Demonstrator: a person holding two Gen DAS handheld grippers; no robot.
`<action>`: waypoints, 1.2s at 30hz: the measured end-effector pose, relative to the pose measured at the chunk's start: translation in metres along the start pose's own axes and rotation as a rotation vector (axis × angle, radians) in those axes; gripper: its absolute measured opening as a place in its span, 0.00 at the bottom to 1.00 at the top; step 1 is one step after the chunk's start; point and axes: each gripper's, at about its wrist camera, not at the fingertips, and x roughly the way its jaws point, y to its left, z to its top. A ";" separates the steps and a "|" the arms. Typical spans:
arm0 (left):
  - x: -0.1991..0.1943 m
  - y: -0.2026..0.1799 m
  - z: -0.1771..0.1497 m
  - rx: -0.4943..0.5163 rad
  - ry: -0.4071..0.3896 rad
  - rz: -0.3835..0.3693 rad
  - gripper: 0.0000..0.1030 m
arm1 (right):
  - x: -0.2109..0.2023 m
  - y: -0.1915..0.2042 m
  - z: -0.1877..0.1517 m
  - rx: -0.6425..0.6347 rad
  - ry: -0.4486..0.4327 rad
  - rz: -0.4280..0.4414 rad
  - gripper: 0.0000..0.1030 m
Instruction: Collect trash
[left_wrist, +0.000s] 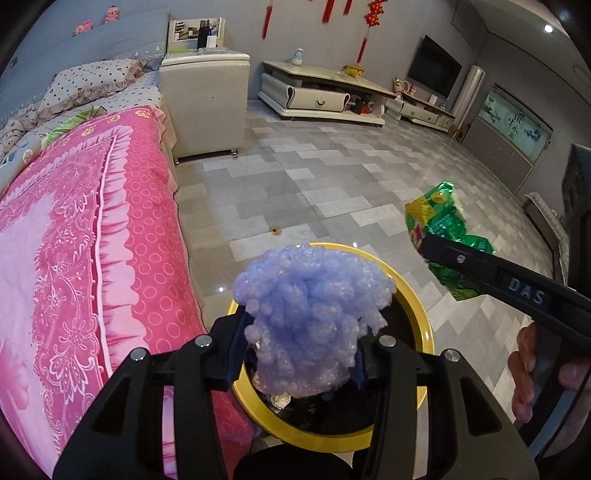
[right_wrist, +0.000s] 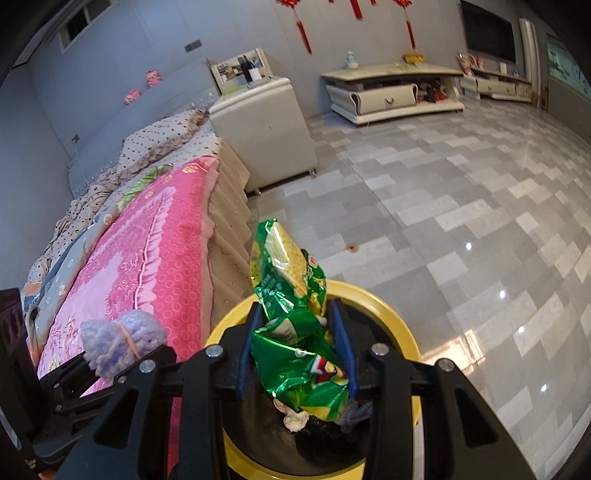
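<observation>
My left gripper (left_wrist: 299, 325) is shut on a wad of purple bubble wrap (left_wrist: 314, 314) and holds it over the open top of a yellow-rimmed trash bin (left_wrist: 413, 284) with a black liner. My right gripper (right_wrist: 297, 332) is shut on a crumpled green snack bag (right_wrist: 291, 314) and holds it above the same bin (right_wrist: 391, 314). In the left wrist view the right gripper (left_wrist: 428, 247) with the green bag (left_wrist: 443, 221) is to the right of the bin. In the right wrist view the bubble wrap (right_wrist: 118, 336) shows at lower left. Crumpled paper (right_wrist: 295, 421) lies inside the bin.
A bed with a pink cover (left_wrist: 74, 258) runs along the left, close against the bin. A cream bedside cabinet (left_wrist: 207, 103) stands behind it. A cream TV stand (left_wrist: 321, 92) lines the far wall. Grey tiled floor (left_wrist: 314, 177) spreads to the right.
</observation>
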 end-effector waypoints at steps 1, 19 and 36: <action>0.001 -0.001 -0.001 0.006 0.004 -0.002 0.42 | 0.002 -0.002 0.000 0.008 0.010 0.002 0.34; -0.022 -0.007 -0.001 0.026 -0.030 -0.039 0.50 | -0.016 -0.010 0.000 0.029 -0.033 -0.062 0.49; -0.085 0.028 -0.016 -0.033 -0.115 -0.028 0.70 | -0.046 0.008 -0.004 0.047 -0.085 -0.084 0.62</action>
